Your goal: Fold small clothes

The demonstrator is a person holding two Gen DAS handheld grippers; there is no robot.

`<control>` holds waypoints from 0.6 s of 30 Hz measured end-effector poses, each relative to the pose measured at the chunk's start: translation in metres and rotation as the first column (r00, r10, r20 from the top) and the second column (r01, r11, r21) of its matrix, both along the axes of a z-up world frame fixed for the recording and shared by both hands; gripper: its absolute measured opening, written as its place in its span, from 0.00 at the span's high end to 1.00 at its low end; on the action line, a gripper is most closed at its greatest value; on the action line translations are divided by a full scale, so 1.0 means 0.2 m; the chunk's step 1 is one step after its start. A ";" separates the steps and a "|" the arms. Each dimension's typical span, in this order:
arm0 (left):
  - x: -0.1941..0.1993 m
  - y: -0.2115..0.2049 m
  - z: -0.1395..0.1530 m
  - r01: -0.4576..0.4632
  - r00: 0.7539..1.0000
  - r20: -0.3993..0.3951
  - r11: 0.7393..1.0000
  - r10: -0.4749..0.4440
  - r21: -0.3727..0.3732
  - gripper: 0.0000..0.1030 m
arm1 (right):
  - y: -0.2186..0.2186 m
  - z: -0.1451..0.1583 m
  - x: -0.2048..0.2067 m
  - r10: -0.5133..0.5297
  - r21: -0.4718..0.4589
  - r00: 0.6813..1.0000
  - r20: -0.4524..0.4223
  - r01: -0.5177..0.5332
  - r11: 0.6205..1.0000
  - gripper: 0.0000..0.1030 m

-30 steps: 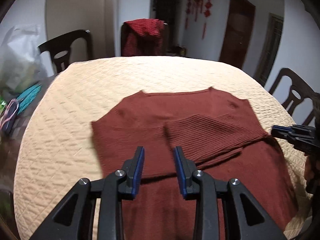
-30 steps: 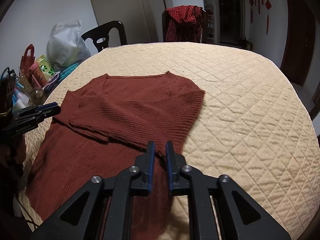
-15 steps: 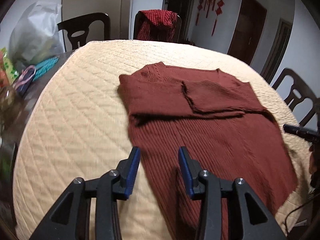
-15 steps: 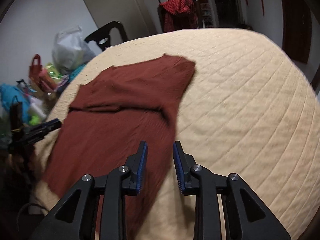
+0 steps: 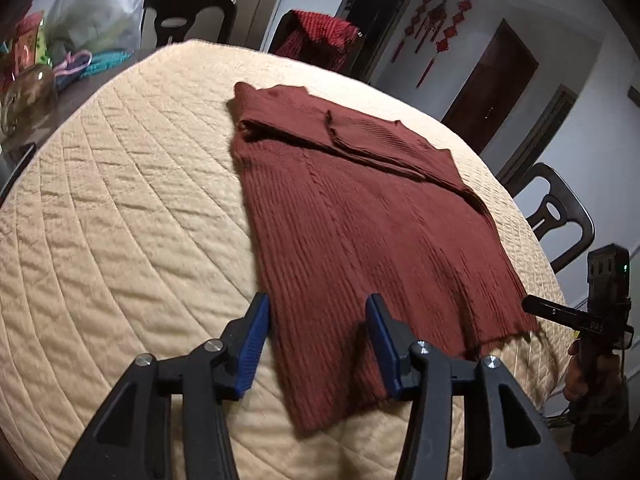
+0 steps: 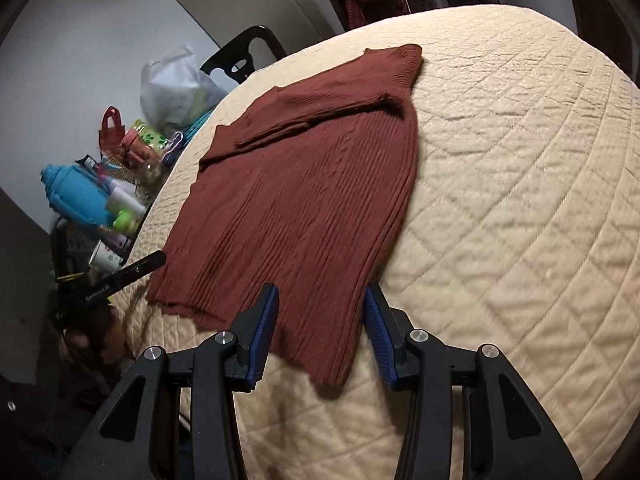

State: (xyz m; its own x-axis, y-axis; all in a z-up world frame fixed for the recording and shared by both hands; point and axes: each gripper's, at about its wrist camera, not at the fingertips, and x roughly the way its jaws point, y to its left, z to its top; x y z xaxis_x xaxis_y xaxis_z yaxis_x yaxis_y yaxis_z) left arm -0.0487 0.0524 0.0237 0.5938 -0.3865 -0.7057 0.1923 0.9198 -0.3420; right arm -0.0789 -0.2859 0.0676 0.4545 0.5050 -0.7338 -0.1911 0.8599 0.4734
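Sweater: rust-red ribbed knit, lying flat on the counter; sleeves folded across the chest at the far end, hem at the near edge.
Counter: round, w/ cream quilted cover; sweater sits toward its near side.
Left gripper: over the near left hem corner; fingers released, jaws have just been opening; cloth shows between the blue pads but they don't press on it.
Right gripper: over the near right hem corner; fingers released, jaws have just been opening; hem lies in the gap, not pinched.
Hands: each holds its tool off the near rim; right one shows at the right edge of the left view.
Clutter: far left, beside the counter; white plastic bag, blue bottle, small packets.
Chairs: dark wood, around the far side; one draped w/ a red checked cloth.
Wall: red knot ornaments hang far right, near a dark door.
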 end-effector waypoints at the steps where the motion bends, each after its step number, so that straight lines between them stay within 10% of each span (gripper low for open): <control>1: -0.01 -0.01 0.00 -0.005 1.000 0.012 1.000 0.005 0.008 0.47 | 0.01 0.00 -0.01 0.002 0.001 1.000 0.004 -0.002 1.000 0.56; 7: 0.00 -0.07 -0.01 -0.025 0.999 0.047 0.999 0.024 0.022 0.35 | 0.00 -0.01 -0.02 -0.041 0.059 0.999 0.013 0.040 0.997 0.58; 14: -0.01 -0.11 -0.01 -0.024 0.998 0.068 0.996 0.018 0.087 0.34 | 0.02 -0.03 0.00 -0.036 0.057 0.999 0.004 0.035 0.998 0.84; 18: 0.00 -0.06 -0.01 -0.072 0.997 0.039 0.993 0.069 0.089 0.62 | 0.03 -0.03 0.00 -0.041 0.063 0.999 0.005 0.040 0.997 0.87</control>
State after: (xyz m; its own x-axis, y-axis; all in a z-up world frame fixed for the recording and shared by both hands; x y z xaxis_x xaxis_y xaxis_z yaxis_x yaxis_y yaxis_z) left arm -0.0490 0.0398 0.0213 0.6431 -0.2786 -0.7133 0.1364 0.9583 -0.2512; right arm -0.0793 -0.2803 0.0613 0.4801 0.5312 -0.6981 -0.1599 0.8354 0.5258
